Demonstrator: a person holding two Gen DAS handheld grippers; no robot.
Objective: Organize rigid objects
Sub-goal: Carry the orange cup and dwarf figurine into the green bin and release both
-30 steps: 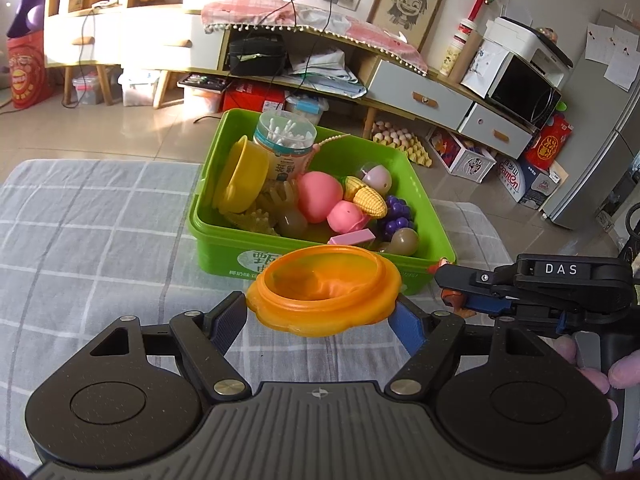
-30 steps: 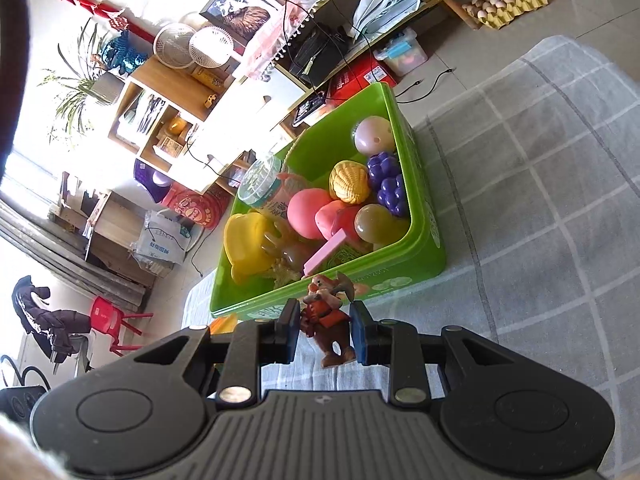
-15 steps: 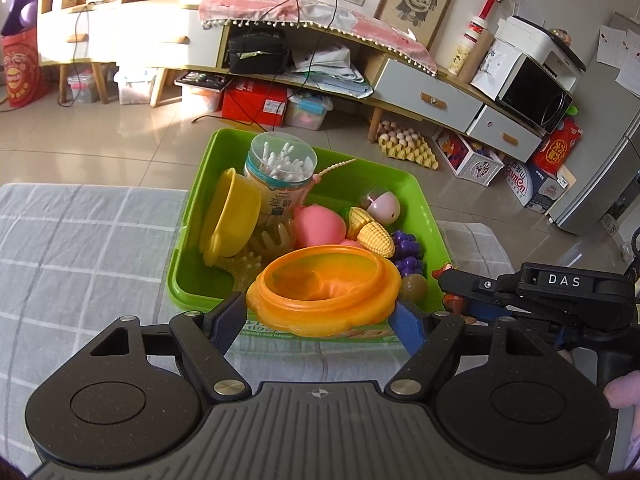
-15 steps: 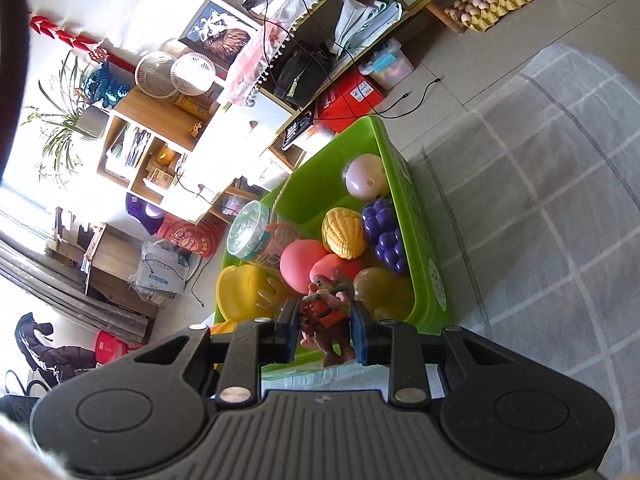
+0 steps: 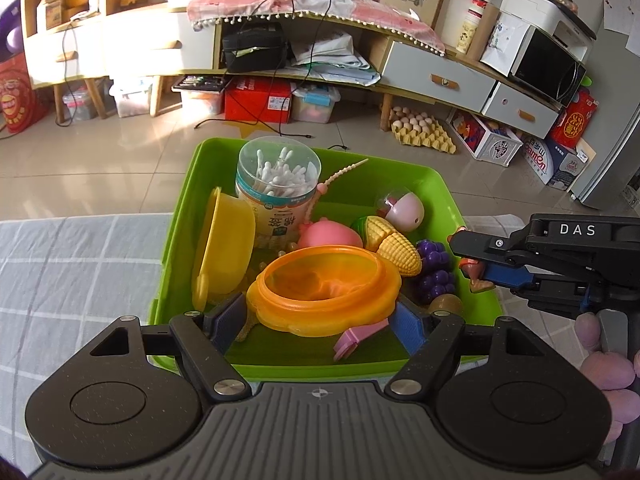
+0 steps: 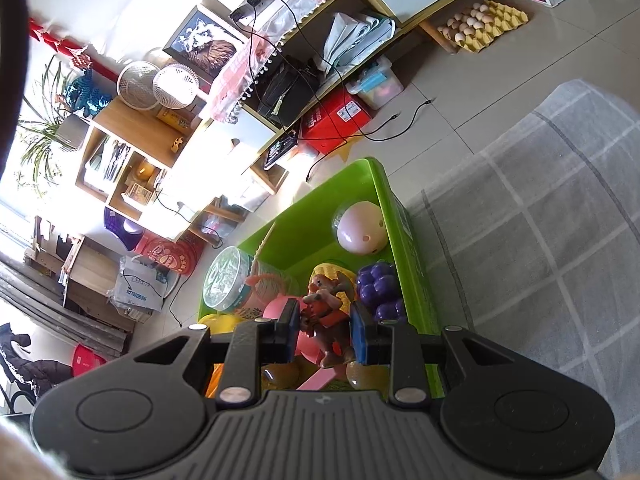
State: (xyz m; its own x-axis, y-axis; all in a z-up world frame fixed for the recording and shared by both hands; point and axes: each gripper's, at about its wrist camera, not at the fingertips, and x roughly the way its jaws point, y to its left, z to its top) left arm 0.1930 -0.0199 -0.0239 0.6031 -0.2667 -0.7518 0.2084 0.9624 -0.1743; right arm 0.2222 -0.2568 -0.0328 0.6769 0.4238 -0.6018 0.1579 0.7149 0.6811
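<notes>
Orange translucent plastic bowl (image 5: 324,294) clamped in my left gripper (image 5: 320,320), small brown-and-orange toy figurine (image 6: 326,320) pinched in my right gripper (image 6: 325,334) — both carried from short of green plastic bin (image 5: 448,196) to over its contents. Release next, I judge.

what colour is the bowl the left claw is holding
Translucent orange; the bowl held in the left claw shows best in the left wrist view.

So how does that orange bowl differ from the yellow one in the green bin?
The orange bowl is held between the left gripper's jaws, mouth up, above the toys. The yellow bowl stands on its edge inside the green bin, against its wall, and nothing holds it. The orange is translucent, the yellow opaque. Both are plastic toy bowls.
</notes>
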